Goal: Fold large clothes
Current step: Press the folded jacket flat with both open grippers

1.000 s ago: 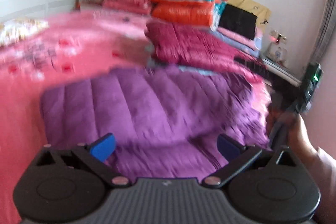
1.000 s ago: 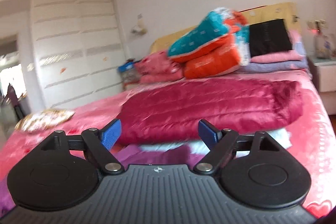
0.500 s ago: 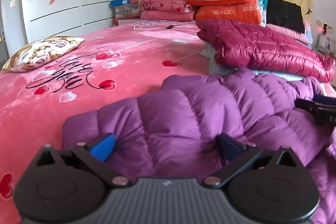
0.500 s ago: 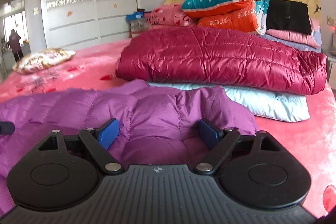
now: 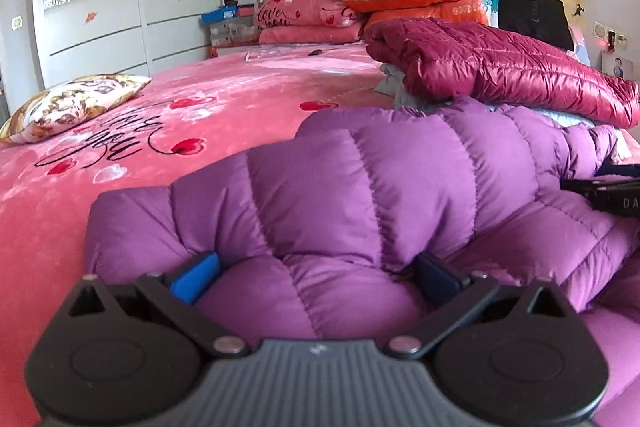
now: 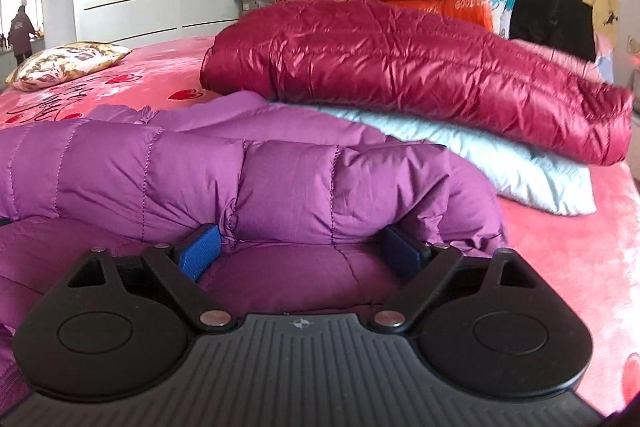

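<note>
You've got both grippers low over the purple jacket (image 5: 360, 187), one at each end of the same puffy fold, probably so you can take the edge at two points and carry it over evenly. Left gripper (image 5: 316, 277): jaws spread wide, padding bulging up between the blue pads (image 5: 196, 275), nothing pinched. Right gripper (image 6: 298, 253): same, jaws spread, a quilted roll sitting between them, not clamped. In the left view, the dark bit at the right edge looks like your other gripper, just beside the jacket.

The jacket lies on the bed (image 5: 120, 155), at the near side, on the pink heart-print cover. It's a purple quilted down coat, matte, thick, stitched in wide channels, bunched into a humped ridge rather than flat, so I'd call the fold only partly done. It'll spring back if you let go early.

Behind it, touching or nearly so, sits a maroon jacket (image 6: 400, 67) stacked on a pale blue one (image 6: 520, 171), both looking already folded. That's likely why the purple one stays up front, clear of the pile.
</note>
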